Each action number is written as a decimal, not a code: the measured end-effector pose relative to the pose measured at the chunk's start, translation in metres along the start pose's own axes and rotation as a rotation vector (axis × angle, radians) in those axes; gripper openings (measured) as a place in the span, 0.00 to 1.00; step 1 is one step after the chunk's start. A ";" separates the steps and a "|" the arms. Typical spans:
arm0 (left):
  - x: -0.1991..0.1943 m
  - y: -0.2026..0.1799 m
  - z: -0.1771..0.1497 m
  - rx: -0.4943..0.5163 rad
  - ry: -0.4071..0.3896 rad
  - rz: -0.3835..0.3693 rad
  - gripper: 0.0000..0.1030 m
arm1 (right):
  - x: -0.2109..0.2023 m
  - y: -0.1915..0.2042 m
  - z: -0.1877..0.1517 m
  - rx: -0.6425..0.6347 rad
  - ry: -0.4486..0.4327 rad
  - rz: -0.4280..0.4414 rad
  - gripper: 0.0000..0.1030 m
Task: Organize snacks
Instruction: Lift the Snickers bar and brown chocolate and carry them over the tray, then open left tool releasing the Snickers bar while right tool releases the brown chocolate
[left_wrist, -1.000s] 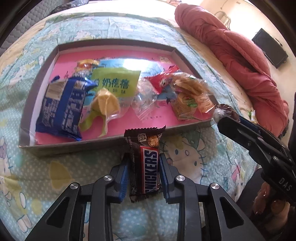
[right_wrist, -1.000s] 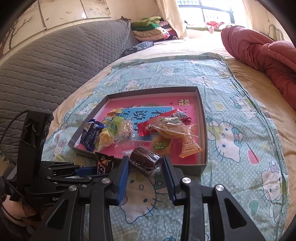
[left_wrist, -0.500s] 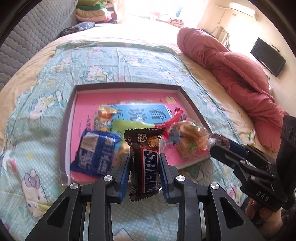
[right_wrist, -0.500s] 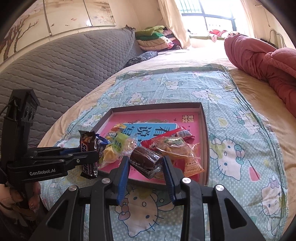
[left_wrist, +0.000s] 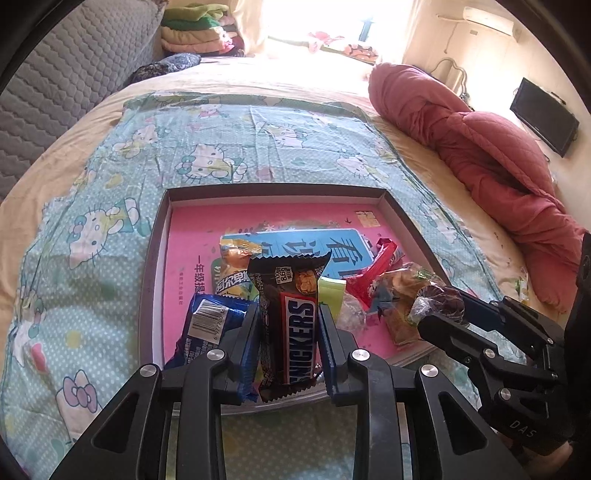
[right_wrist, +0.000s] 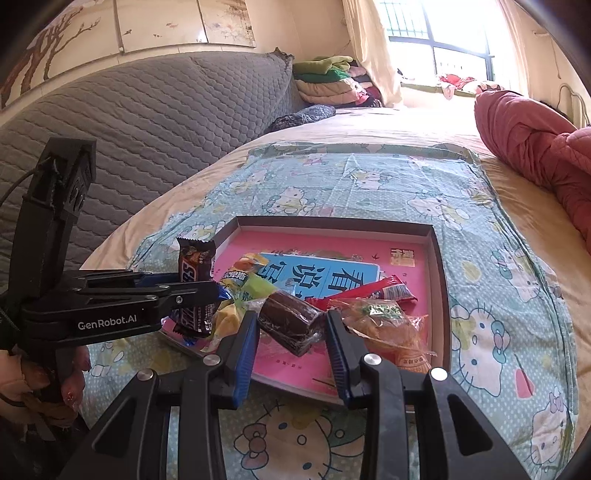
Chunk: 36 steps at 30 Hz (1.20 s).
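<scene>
Both grippers have risen from the bedspread to hang over the tray (left_wrist: 402, 216), the left gripper (left_wrist: 289, 325) clamped narrowly on the Snickers (left_wrist: 297, 325), the right gripper (right_wrist: 291, 326) on the cake (right_wrist: 291, 325), so both look ready to drop in.

A shallow tray (left_wrist: 402, 218) lies on a patterned sheet (left_wrist: 110, 236) spread over the bed. Snack packets pile in the tray's near half: a foil packet (left_wrist: 207, 325) at the left, a clear-wrapped pastry (right_wrist: 388, 325) at the right. A rolled quilt (left_wrist: 480, 155) lies far right.
</scene>
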<state>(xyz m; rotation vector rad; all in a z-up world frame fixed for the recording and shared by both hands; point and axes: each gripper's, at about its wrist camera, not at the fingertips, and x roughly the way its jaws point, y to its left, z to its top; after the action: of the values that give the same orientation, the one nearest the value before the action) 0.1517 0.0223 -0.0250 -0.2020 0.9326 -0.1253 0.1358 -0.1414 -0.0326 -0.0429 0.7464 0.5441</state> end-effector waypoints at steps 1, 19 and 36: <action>0.001 0.001 0.000 -0.002 0.002 0.002 0.30 | 0.002 0.000 0.000 0.000 0.000 0.000 0.36; 0.017 0.002 -0.008 0.002 0.055 0.002 0.30 | 0.028 0.001 -0.007 -0.013 0.087 0.016 0.36; 0.015 0.003 -0.011 -0.016 0.076 -0.015 0.30 | 0.043 -0.001 -0.018 -0.003 0.151 0.005 0.36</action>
<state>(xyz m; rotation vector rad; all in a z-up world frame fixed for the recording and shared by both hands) 0.1519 0.0213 -0.0440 -0.2204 1.0084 -0.1399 0.1508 -0.1265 -0.0740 -0.0856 0.8930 0.5509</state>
